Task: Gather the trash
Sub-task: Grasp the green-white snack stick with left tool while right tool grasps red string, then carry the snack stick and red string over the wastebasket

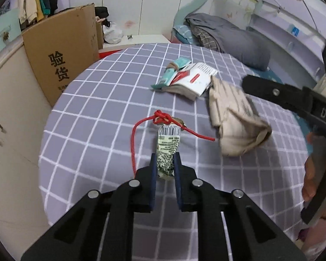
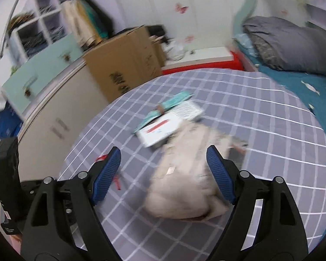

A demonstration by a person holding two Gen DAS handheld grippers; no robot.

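Observation:
My left gripper (image 1: 165, 157) is shut on a crumpled green-and-white printed wrapper (image 1: 168, 145) over the grey checked bedsheet (image 1: 97, 108). A red knotted string (image 1: 160, 117) lies just beyond the wrapper. A beige crumpled paper bag (image 1: 234, 119) lies to the right; in the right wrist view it (image 2: 184, 184) sits between the fingers of my open right gripper (image 2: 163, 158). A white-and-red box (image 1: 195, 78) and a teal packet (image 1: 173, 71) lie farther back, also in the right wrist view (image 2: 160, 128). The right gripper's arm shows at the right edge of the left wrist view.
A tall cardboard box (image 1: 63, 50) stands at the bed's left edge beside white cabinets (image 1: 8, 113). A grey pillow and folded bedding (image 1: 230, 39) lie at the head of the bed. A red bin (image 2: 206, 68) sits past the far edge.

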